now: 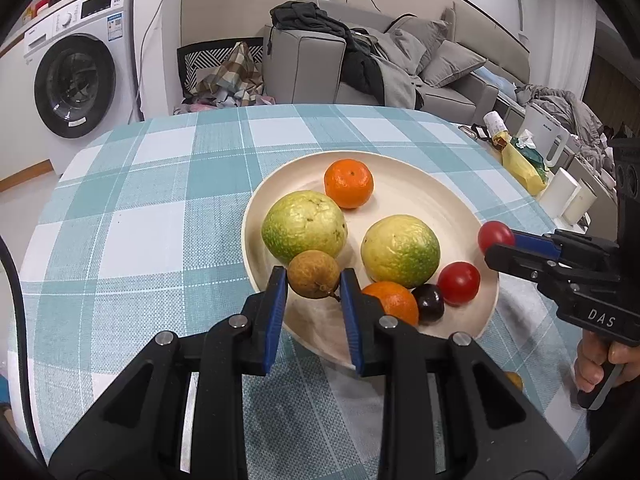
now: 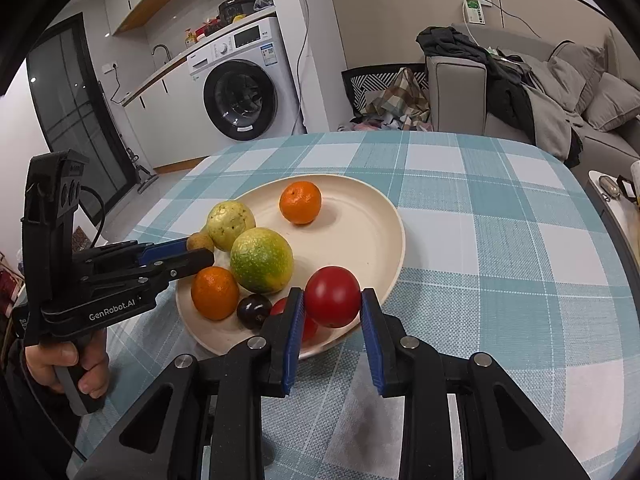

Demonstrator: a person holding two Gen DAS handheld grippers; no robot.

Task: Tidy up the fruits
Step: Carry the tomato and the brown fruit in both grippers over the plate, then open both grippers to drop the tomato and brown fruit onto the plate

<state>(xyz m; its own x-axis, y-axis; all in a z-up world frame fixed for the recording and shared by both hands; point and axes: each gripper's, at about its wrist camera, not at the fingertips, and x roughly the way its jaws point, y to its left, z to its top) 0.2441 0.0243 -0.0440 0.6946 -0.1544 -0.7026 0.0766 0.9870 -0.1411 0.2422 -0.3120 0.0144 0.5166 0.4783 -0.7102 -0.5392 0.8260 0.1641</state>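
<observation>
A cream plate (image 1: pixel 424 196) (image 2: pixel 372 216) on the checked tablecloth holds two yellow-green guavas (image 1: pixel 305 226) (image 1: pixel 400 251), two oranges (image 1: pixel 349 184) (image 1: pixel 394 302), a dark plum (image 1: pixel 429 303) and a red tomato (image 1: pixel 459 283). My left gripper (image 1: pixel 314 280) is shut on a small brown longan (image 1: pixel 314 274) (image 2: pixel 200 241) above the plate's near rim. My right gripper (image 2: pixel 333 304) is shut on a second red tomato (image 2: pixel 333 296) (image 1: pixel 495 236) above the plate's right rim. A hand (image 2: pixel 68 364) holds the left gripper's handle.
The round table's checked cloth (image 1: pixel 160 200) spreads left of and beyond the plate. A side shelf at the right carries a yellow bag (image 1: pixel 520 168) and white containers (image 1: pixel 568 200). A washing machine (image 1: pixel 76 80) and a grey sofa (image 1: pixel 400 60) stand behind the table.
</observation>
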